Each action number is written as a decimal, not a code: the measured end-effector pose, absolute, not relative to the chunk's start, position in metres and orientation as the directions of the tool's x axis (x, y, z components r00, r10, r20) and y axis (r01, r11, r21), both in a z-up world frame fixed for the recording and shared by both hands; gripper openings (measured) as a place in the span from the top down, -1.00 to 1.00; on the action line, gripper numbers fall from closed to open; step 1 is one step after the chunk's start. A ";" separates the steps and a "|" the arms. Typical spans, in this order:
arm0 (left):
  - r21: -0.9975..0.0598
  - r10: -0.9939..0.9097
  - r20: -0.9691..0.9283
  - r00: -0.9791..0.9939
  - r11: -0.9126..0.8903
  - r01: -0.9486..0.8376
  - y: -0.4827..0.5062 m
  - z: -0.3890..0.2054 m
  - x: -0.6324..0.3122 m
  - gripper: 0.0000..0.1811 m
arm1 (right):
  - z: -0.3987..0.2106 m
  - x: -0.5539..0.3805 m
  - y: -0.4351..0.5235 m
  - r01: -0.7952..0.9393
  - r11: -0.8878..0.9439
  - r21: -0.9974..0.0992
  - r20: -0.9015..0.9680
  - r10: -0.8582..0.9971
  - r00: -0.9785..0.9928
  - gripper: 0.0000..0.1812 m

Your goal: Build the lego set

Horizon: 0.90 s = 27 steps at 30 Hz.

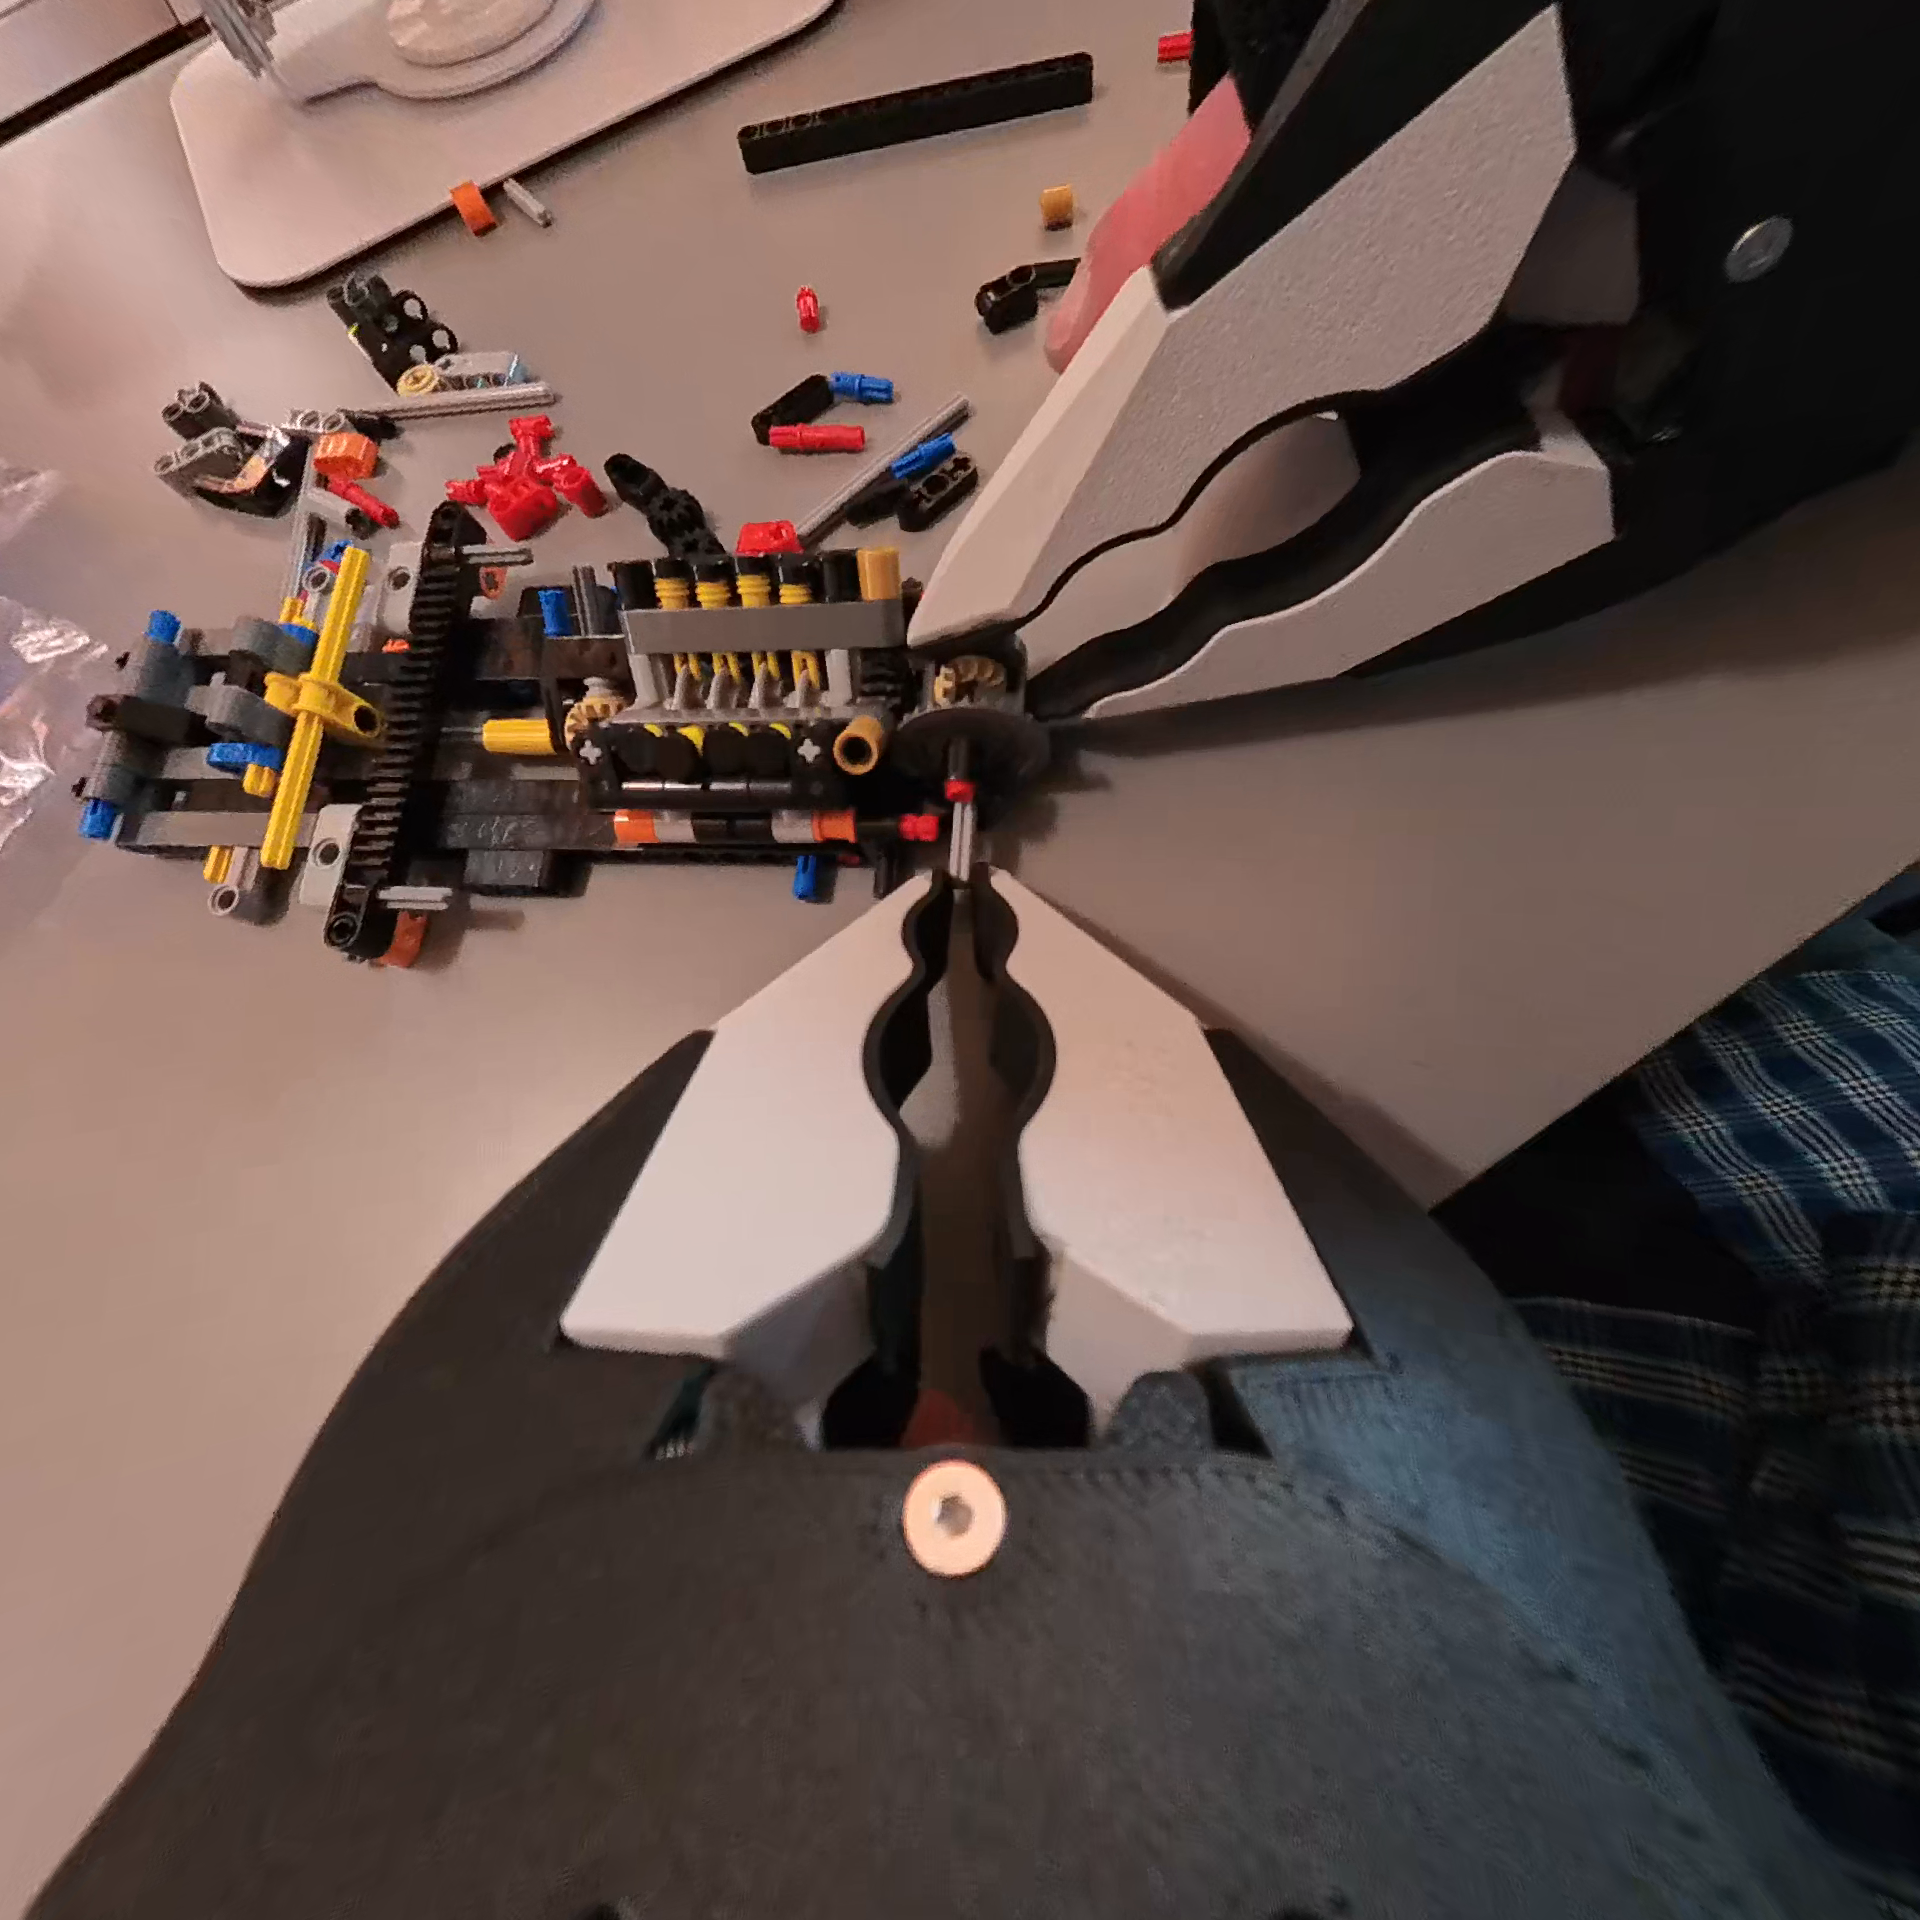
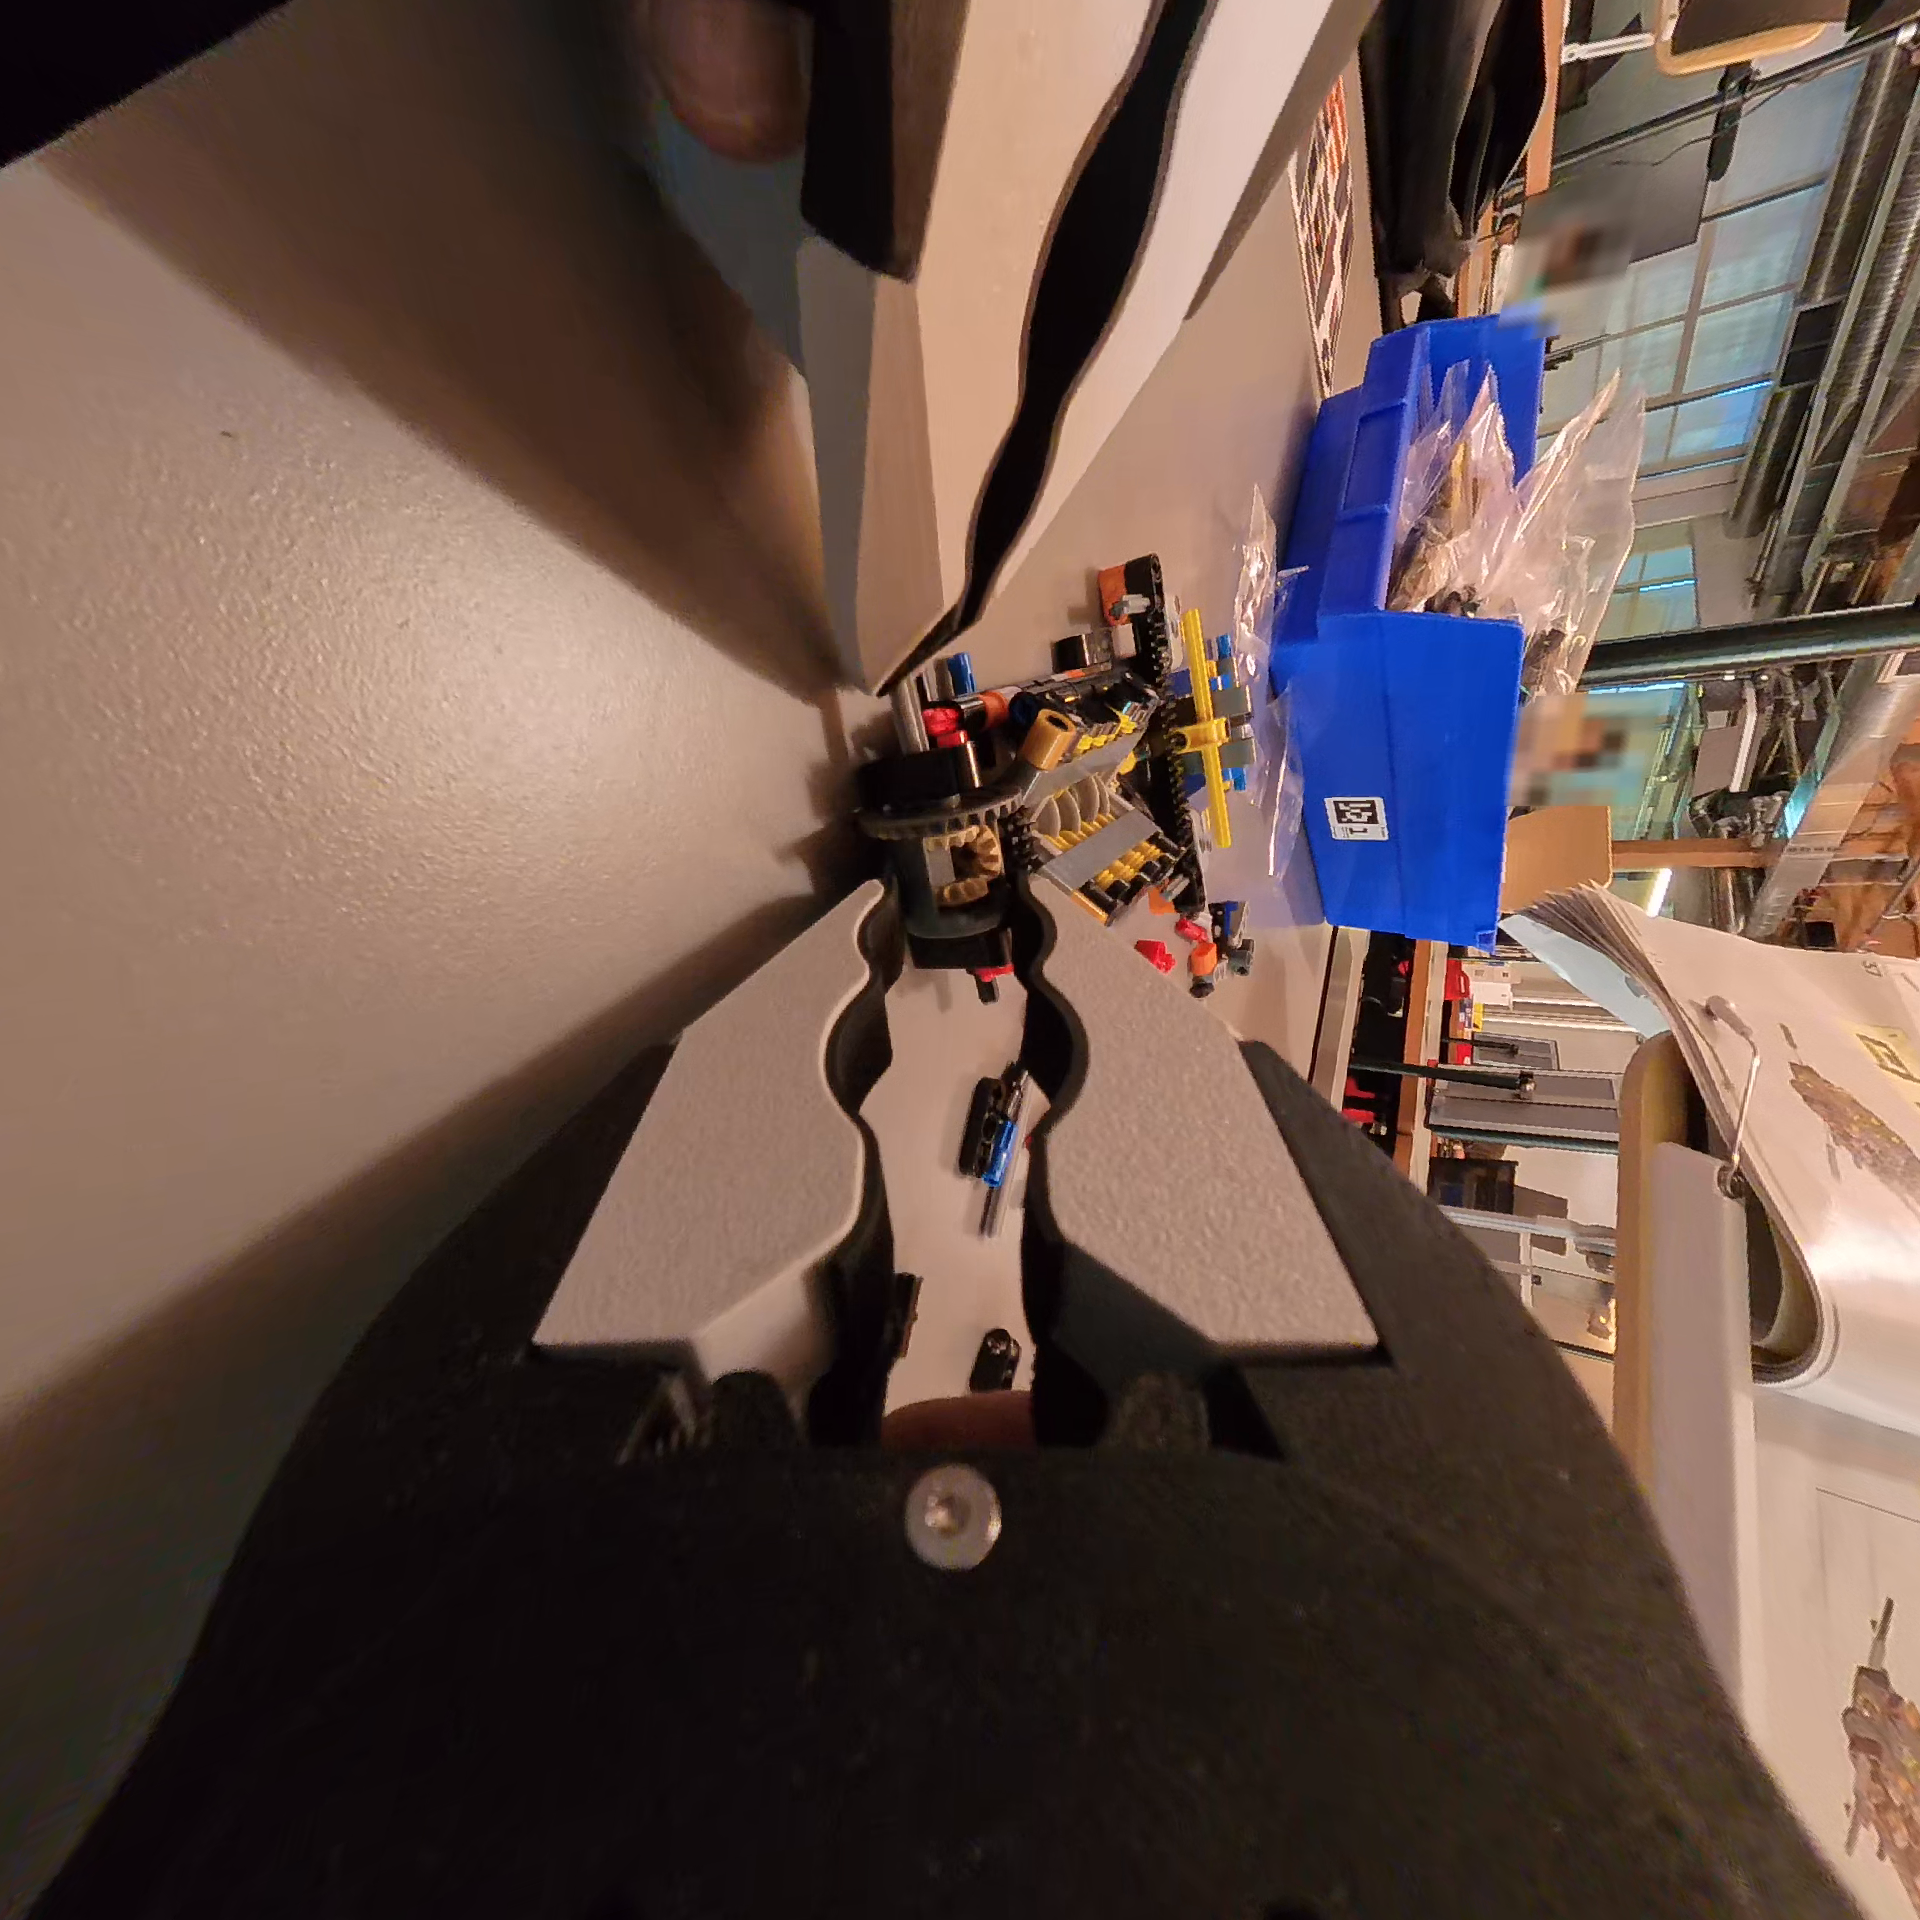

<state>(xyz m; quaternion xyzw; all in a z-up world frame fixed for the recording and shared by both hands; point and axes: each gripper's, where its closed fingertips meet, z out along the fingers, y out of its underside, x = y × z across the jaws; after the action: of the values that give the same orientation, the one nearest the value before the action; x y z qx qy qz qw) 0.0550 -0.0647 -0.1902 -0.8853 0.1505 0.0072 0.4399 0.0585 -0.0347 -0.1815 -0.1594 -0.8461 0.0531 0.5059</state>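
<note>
The partly built lego model (image 1: 623,707), black and grey with yellow pistons and a toothed black beam, lies on the grey table. My left gripper (image 1: 961,883) is shut on a thin grey axle (image 1: 964,836) that runs into the black gear (image 1: 971,743) at the model's near end. My right gripper (image 1: 982,670) comes in from the upper right and clamps that same end. In the right wrist view my right gripper (image 2: 956,914) is shut on the black gear housing (image 2: 951,883) of the model (image 2: 1101,790). The left gripper (image 2: 883,681) meets it from above.
Loose parts lie behind the model, with a long black beam (image 1: 914,109) and a white mat (image 1: 312,208) farther back. A blue bin (image 2: 1403,748) with plastic bags (image 2: 1507,488) stands beyond the model. An open instruction booklet (image 2: 1818,1143) is at the right. The table edge (image 1: 1558,1122) is close. The grippers are tip to tip, or close to it.
</note>
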 end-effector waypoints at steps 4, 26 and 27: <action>-0.764 -0.275 -0.171 0.946 -0.569 -0.304 -0.063 -0.191 0.055 0.98 | -0.181 0.058 -0.033 0.221 0.943 -0.250 0.839 0.325 -0.437 0.80; -0.748 -0.332 -0.137 0.933 -0.583 -0.317 -0.061 -0.189 0.057 0.98 | -0.179 0.060 -0.027 0.233 0.959 -0.161 0.858 0.253 -0.447 0.78; -0.748 -0.332 -0.136 0.933 -0.583 -0.317 -0.061 -0.189 0.057 0.98 | -0.179 0.061 -0.028 0.232 0.959 -0.163 0.856 0.254 -0.451 0.78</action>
<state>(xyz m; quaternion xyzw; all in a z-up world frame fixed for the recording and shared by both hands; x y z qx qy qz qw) 0.0570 -0.0611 -0.1891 -0.8896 0.1823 -0.0091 0.4188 0.0609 -0.0279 -0.1791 -0.1426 -0.8517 0.0112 0.5041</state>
